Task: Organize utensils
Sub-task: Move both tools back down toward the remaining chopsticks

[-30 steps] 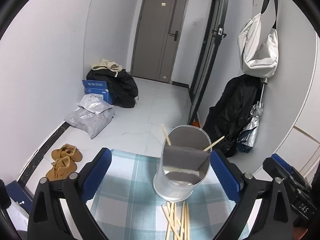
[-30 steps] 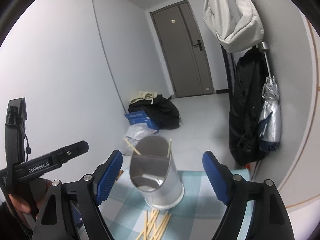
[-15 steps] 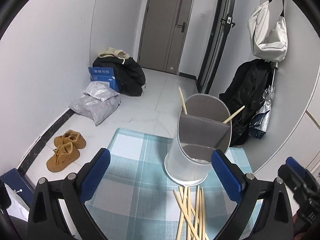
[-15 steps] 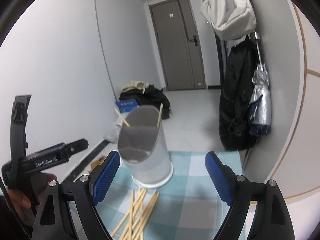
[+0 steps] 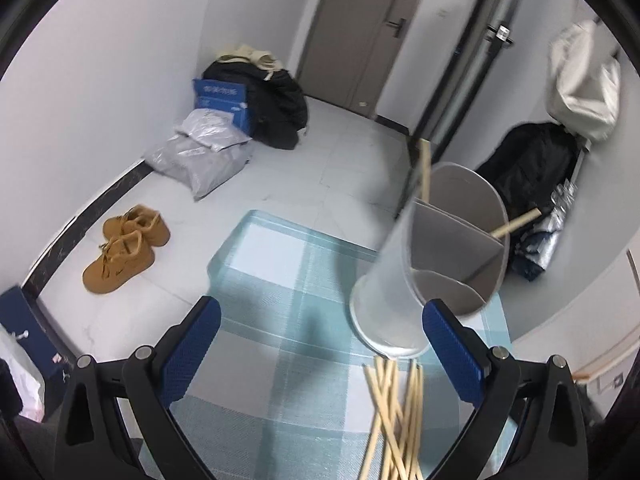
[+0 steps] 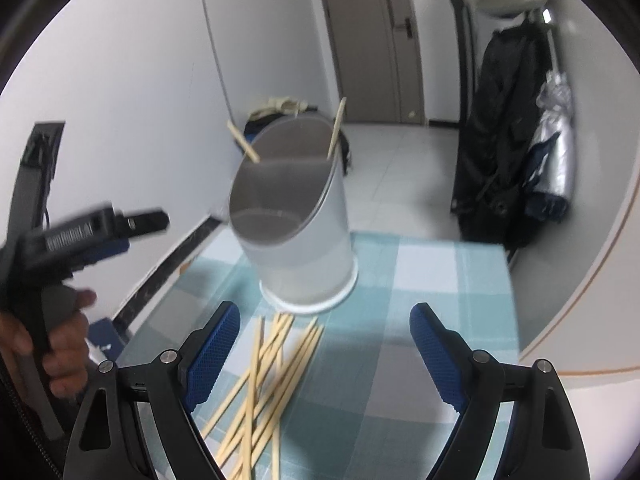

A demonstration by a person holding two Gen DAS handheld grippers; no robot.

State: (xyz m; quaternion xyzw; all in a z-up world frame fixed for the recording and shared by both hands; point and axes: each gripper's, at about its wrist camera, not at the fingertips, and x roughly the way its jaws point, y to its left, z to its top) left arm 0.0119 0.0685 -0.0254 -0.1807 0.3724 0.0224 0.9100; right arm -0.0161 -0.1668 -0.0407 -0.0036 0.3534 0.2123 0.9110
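Observation:
A white slanted-top utensil holder [image 6: 298,220] with a divider stands on the blue checked tablecloth [image 6: 424,280]; two wooden chopsticks [image 6: 335,128] stick out of its back compartment. It also shows in the left wrist view [image 5: 436,256]. Several loose wooden chopsticks [image 6: 272,364] lie in a pile in front of it, also seen in the left wrist view [image 5: 394,412]. My right gripper [image 6: 324,344] is open and empty above the pile. My left gripper [image 5: 320,344] is open and empty, left of the holder; its body shows in the right wrist view [image 6: 92,232].
The table's far edge [image 5: 304,228] drops to a tiled floor. On the floor are brown shoes [image 5: 124,248], grey parcels [image 5: 200,156] and a black bag [image 5: 276,100]. Dark coats and an umbrella [image 6: 556,140] hang at the right wall.
Both grippers have tilted downward and moved nearer to the table. The left gripper has shifted left, so the holder now sits by its right finger. Both stay open and empty.

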